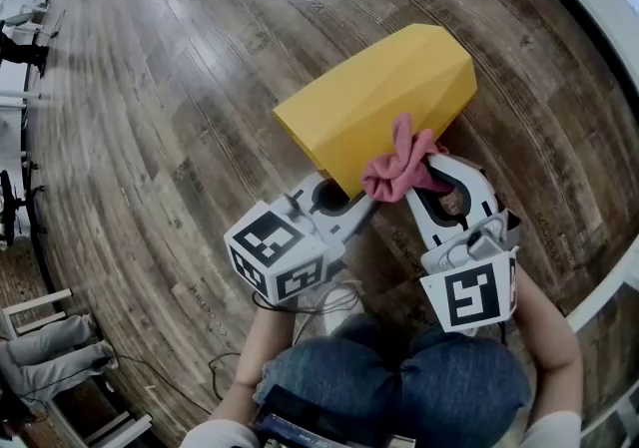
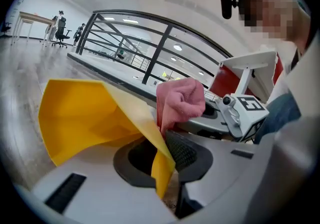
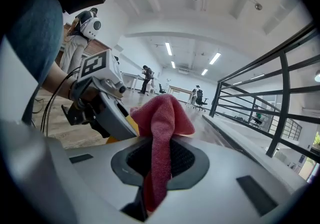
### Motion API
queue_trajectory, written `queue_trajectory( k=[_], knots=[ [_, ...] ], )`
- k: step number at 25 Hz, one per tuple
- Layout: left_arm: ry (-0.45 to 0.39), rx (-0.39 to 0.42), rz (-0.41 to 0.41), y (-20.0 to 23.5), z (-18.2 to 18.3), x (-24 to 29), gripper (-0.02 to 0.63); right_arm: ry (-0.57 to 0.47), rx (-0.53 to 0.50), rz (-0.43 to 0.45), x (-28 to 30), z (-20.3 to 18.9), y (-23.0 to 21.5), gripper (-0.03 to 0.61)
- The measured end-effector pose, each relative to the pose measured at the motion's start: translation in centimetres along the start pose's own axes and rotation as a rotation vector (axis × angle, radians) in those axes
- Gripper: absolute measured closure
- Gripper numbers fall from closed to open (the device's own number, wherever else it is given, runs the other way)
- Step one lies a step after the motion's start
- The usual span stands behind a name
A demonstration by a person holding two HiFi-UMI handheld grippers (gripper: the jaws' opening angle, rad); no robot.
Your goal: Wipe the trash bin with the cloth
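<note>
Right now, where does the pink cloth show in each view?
Head view: cloth centre-right, at the yellow trash bin's near rim.
Left gripper view: cloth centre, right of the bin.
Right gripper view: cloth centre, reaching towards the bottom.
Shared landmark: the bin, a mere sliver in the last.

Head view hangs above the person, staring steeply down at the wood floor (image 1: pixel 150 137). Both gripper views sit tight behind their own jaws, roughly level, angled toward each other. All three share the pink cloth (image 1: pixel 399 162); head and left also catch the trash bin (image 1: pixel 379 97).
</note>
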State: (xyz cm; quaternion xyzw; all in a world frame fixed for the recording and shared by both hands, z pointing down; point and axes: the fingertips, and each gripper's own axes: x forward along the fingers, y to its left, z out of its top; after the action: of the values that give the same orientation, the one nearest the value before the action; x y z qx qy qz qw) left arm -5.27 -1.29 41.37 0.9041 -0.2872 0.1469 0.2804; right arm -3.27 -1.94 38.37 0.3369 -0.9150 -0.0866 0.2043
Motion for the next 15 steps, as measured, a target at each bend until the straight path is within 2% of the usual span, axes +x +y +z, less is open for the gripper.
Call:
queue_trajectory(
  k=[3,6,10,15],
  knots=[
    [-0.010,-0.034,0.005,0.4,-0.2,-0.2,0.558,0.008,0.028,0.029,0.6,-0.9,1.3,0.528],
    [-0.009,-0.057,0.011,0.7,-0.6,-0.4,0.558,0.036,0.041,0.021,1.4,-2.0,1.2,0.528],
    [0.000,-0.066,0.023,1.1,-1.0,-0.7,0.558,0.070,0.036,-0.023,2.2,-3.8,-0.5,0.528],
    [0.004,-0.077,0.031,1.4,-1.3,-0.9,0.558,0.125,0.136,-0.109,2.8,-6.9,-4.1,0.528]
  ],
)
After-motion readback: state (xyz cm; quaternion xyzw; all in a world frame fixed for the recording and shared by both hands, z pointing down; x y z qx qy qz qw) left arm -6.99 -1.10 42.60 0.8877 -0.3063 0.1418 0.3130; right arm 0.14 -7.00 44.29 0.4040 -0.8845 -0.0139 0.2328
